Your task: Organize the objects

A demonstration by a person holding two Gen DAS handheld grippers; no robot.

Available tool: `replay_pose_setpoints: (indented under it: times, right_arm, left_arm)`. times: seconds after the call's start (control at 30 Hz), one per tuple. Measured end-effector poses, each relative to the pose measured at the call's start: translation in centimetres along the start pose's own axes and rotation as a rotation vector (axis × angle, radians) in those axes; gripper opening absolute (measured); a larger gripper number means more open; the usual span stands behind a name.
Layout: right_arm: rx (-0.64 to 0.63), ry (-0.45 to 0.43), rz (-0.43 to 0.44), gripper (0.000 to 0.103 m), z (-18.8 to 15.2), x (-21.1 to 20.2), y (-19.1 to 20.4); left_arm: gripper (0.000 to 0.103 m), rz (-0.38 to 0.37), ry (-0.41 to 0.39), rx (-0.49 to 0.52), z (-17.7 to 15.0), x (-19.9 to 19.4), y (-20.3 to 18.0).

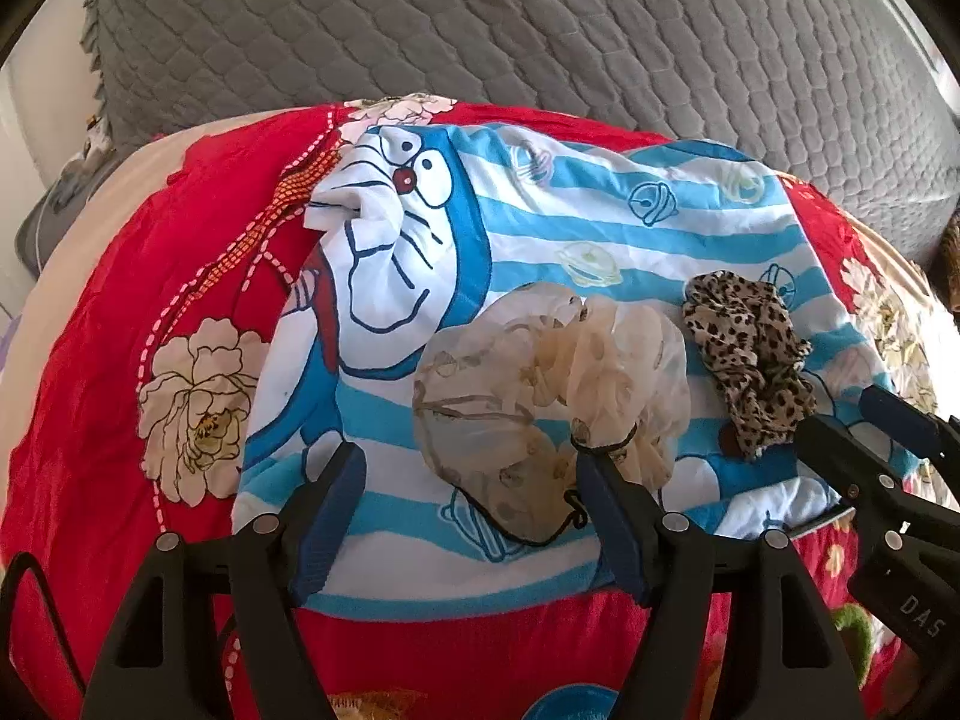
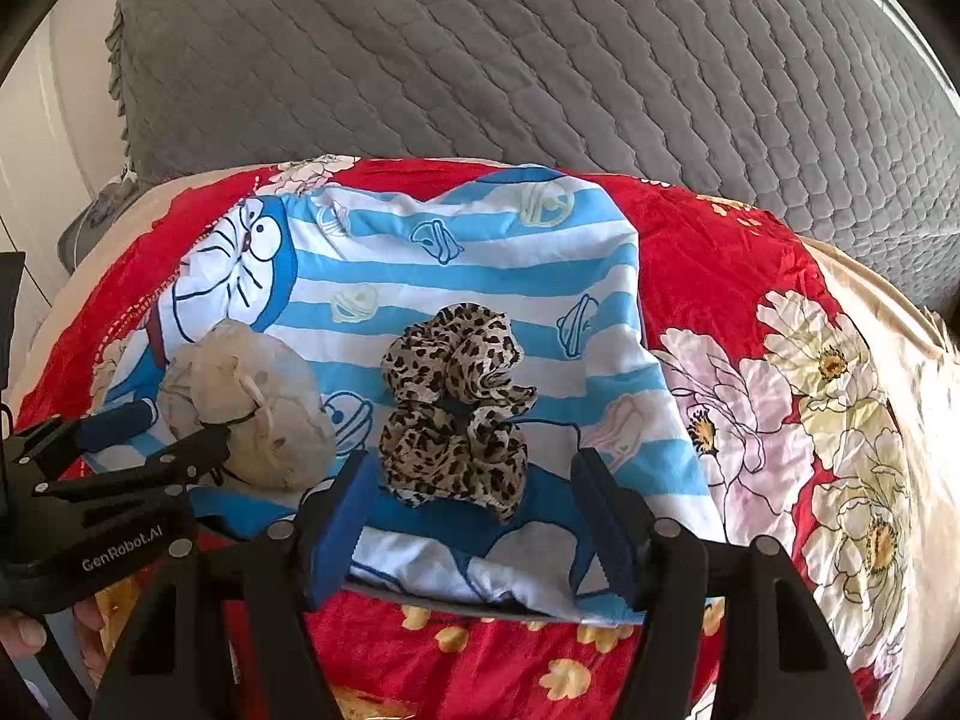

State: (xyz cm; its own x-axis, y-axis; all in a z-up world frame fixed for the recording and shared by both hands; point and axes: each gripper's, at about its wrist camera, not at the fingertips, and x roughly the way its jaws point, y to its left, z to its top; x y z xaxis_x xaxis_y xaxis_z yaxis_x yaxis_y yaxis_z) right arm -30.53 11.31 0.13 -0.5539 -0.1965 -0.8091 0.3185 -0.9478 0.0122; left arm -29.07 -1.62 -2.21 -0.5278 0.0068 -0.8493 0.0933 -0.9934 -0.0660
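Red floral quilt (image 1: 120, 276) across the surface, grey quilted cover (image 1: 480, 30) behind. On the quilt, a blue-and-white striped cartoon cloth (image 1: 600, 228). Left gripper (image 1: 474, 468) low over the cloth, jaws well apart, gripping nothing; cream sheer scrunchie (image 1: 540, 384) lying between the blue fingers, its near edge and black elastic touching the right-hand finger (image 1: 606, 498). Just right of it, flat on the same cloth and apart from the cream one, leopard-print scrunchie (image 2: 456, 408). Right gripper (image 2: 474, 492) above that scrunchie's near edge, jaws wide, pads clear of the fabric on both sides, nothing held. Further right, large pale flowers (image 2: 834, 372) printed on the quilt.
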Motion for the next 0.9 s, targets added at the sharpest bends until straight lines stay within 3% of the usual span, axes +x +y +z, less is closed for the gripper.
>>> replay_pose_setpoints:
  times: [0.7,0.9]
  right_arm:
    - [0.011,-0.043,0.047,0.069,-0.3,-3.1,0.7]
    - [0.012,-0.044,0.048,0.074,-0.4,-3.6,0.6]
  left_arm:
    - [0.074,-0.017,0.001,-0.026,-0.7,-2.2,0.5]
    - [0.075,-0.016,0.002,-0.029,-0.9,-2.8,0.4]
